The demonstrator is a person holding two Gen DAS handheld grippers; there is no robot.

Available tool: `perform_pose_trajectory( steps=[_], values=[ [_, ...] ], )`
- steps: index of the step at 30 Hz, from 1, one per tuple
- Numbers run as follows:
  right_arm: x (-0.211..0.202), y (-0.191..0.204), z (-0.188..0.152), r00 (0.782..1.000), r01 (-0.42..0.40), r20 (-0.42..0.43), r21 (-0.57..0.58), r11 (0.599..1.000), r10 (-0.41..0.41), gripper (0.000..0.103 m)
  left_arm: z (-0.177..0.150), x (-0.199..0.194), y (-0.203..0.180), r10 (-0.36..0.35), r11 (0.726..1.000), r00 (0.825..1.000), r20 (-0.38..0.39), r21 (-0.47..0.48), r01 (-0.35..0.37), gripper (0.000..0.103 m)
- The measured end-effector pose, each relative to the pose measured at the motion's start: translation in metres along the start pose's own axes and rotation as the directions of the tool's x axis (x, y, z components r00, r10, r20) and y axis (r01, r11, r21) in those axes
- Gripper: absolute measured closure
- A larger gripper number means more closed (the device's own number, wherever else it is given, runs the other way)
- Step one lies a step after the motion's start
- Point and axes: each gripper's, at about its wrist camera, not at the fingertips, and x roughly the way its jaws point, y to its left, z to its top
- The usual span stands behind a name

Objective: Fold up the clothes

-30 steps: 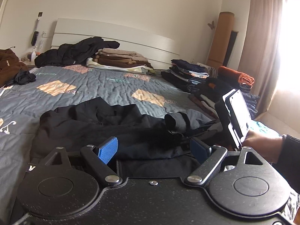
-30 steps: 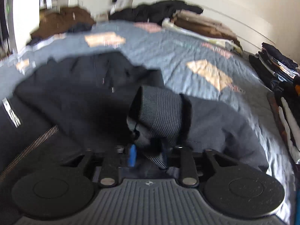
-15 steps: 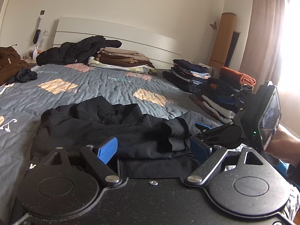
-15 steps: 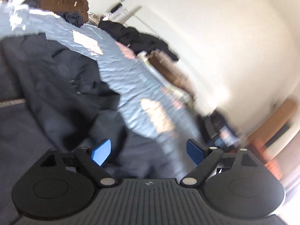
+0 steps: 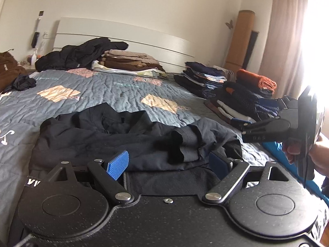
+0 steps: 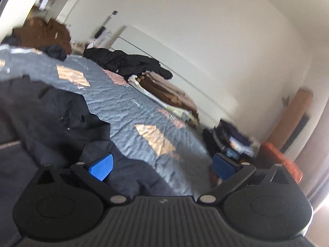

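Observation:
A black zip jacket point(image 5: 123, 138) lies spread on the grey quilted bed point(image 5: 123, 90), with one sleeve point(image 5: 185, 142) folded across its front. My left gripper point(image 5: 167, 163) hovers open over the jacket's near edge, and its blue pads touch nothing. In the right wrist view the jacket point(image 6: 51, 119) fills the lower left. My right gripper point(image 6: 162, 167) is tilted above the bed, its jaws opening wide with nothing between them. It also shows at the right of the left wrist view, held by a hand point(image 5: 320, 154).
Stacks of folded clothes line the bed's right side: dark ones point(image 5: 205, 78) and an orange one point(image 5: 257, 81). A brown folded stack point(image 5: 127, 60) and a heap of black clothes point(image 5: 82, 55) sit by the headboard. A brown garment point(image 5: 8, 68) lies at far left.
My right gripper let go of the sleeve cuff, opened wide, rose and swung right. The sleeve now rests across the jacket. The left gripper kept still.

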Motion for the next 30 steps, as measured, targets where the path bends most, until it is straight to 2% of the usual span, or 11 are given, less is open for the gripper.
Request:
perform_pose_trajectory(
  steps=[2, 8, 10, 12, 14, 18, 22, 25, 30],
  values=[
    [-0.001, -0.014, -0.008, 0.999, -0.039, -0.016, 0.095, 0.995, 0.041, 0.0, -0.005, 0.002, -0.006, -0.003, 1.0, 1.0, -0.006, 0.028, 0.003, 0.019],
    [-0.023, -0.025, -0.031, 0.993, -0.116, 0.004, 0.202, 0.973, 0.117, 0.0, -0.018, 0.004, -0.016, -0.031, 0.997, 0.999, 0.007, 0.072, 0.03, 0.019],
    [-0.024, -0.027, -0.031, 0.991, -0.124, -0.023, 0.219, 0.968, 0.132, 0.0, -0.02, 0.012, -0.016, -0.045, 0.997, 0.999, 0.005, 0.064, 0.045, 0.019],
    [-0.035, -0.033, -0.037, 0.992, -0.118, -0.009, 0.266, 0.957, 0.125, 0.0, -0.02, 0.022, -0.015, -0.057, 0.997, 0.998, -0.003, 0.046, 0.057, 0.023],
    [-0.038, -0.043, -0.042, 0.989, -0.139, 0.003, 0.329, 0.934, 0.146, 0.0, -0.017, 0.038, -0.017, -0.067, 0.996, 0.998, -0.02, 0.06, 0.068, 0.032],
    [-0.035, -0.063, -0.05, 0.979, -0.197, 0.035, 0.393, 0.898, 0.2, 0.0, -0.004, 0.083, -0.025, -0.093, 0.988, 0.994, -0.059, 0.116, 0.099, 0.034],
    [-0.03, -0.08, -0.063, 0.965, -0.253, 0.061, 0.49, 0.834, 0.257, 0.0, 0.0, 0.134, -0.032, -0.094, 0.98, 0.987, -0.13, 0.165, 0.116, 0.035],
    [-0.027, -0.09, -0.068, 0.958, -0.272, 0.078, 0.538, 0.798, 0.275, 0.0, 0.0, 0.167, -0.029, -0.076, 0.985, 0.975, -0.209, 0.137, 0.106, 0.04],
    [-0.024, -0.096, -0.07, 0.959, -0.27, 0.081, 0.542, 0.796, 0.271, 0.0, 0.002, 0.194, -0.025, -0.038, 0.99, 0.973, -0.227, 0.124, 0.068, 0.04]
  ],
)
